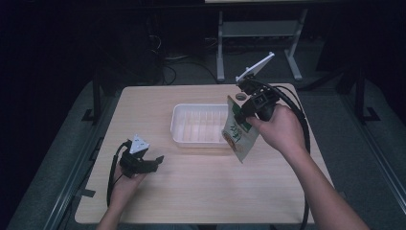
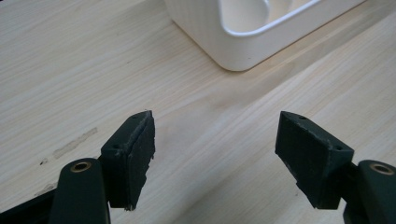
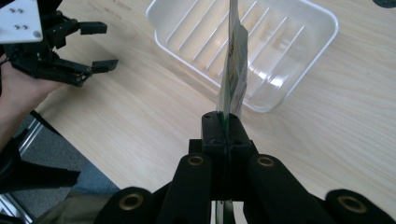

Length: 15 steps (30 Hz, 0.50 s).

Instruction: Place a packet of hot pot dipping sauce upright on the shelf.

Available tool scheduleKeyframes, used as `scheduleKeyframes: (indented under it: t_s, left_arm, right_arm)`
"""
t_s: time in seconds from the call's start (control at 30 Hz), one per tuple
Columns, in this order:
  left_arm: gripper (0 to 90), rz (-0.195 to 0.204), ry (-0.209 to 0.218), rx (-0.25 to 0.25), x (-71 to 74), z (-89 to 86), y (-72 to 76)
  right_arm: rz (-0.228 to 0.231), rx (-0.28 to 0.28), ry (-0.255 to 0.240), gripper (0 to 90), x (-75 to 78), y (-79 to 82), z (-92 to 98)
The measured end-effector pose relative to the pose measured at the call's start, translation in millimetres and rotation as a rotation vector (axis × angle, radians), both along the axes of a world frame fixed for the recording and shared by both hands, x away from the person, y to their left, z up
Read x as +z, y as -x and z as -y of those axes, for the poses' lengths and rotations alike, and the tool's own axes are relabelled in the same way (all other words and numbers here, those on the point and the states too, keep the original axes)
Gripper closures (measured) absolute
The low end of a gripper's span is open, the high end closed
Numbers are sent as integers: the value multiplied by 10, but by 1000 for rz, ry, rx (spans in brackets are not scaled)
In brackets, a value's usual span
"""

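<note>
- Pinching one flat, glossy green pouch [image 1: 238,132] by its edge, the right tool [image 3: 226,122] holds it above the near right rim of the tray.
- One white ribbed plastic tray [image 1: 178,125], rectangular with rounded corners, sits mid-table.
- Left tool [image 2: 215,158] gapes wide over pale woodgrain table [image 1: 201,187], holding nothing.
</note>
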<state>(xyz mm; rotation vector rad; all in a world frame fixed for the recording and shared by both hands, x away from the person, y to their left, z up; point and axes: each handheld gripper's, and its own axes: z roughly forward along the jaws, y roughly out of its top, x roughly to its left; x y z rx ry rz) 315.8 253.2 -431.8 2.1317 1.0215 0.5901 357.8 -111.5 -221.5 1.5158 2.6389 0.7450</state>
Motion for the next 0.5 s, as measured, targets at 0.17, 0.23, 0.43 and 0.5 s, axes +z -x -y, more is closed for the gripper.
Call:
scheduleKeyframes:
  t_s: [0.17, 0.23, 0.43, 0.5]
  left_arm:
    - [274, -1, 6, 7, -2, -11, -5]
    - [274, 6, 6, 8, 1, -9, -3]
    - [269, 2, 6, 13, -1, -17, -9]
    - [269, 3, 6, 13, 0, -18, -8]
  right_arm:
    - [-2, -14, -7, 896, 9, -81, -14]
    - [1, -24, -7, 896, 14, -143, -26]
    - [-1, -54, 2, 896, 29, -300, -51]
    - [2, -65, 3, 896, 32, -355, -54]
